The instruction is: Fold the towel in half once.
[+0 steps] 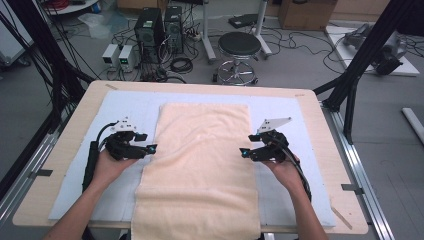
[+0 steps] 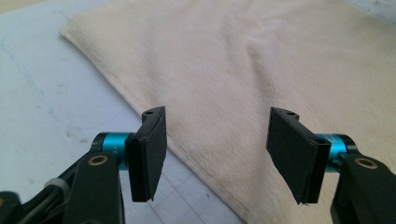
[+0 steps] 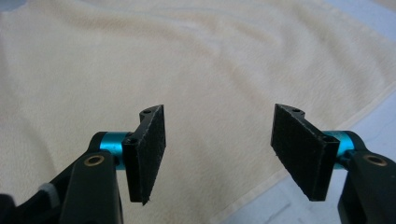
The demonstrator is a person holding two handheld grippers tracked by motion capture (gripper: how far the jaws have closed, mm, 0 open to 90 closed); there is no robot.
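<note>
The left hand-held gripper (image 1: 150, 149) is released, its jaws apart with nothing between them, hovering at the towel's (image 1: 200, 165) left long edge with the tips pointing inward over the cloth. The right hand-held gripper (image 1: 245, 152) mirrors it at the right long edge, also released and empty. In the left gripper view the towel (image 2: 243, 70) edge runs slantwise under the jaws; in the right gripper view the towel (image 3: 187, 60) spreads ahead, its edge just under the right pad. The towel lies flat on a pale mat (image 1: 125, 105) on the bench (image 1: 320, 130), its long axis running away from the person, near end hanging over the front edge. Both grippers sit about midway along that axis, equally near, so an inward fold or a grasp of either edge looks equally open to both.
</note>
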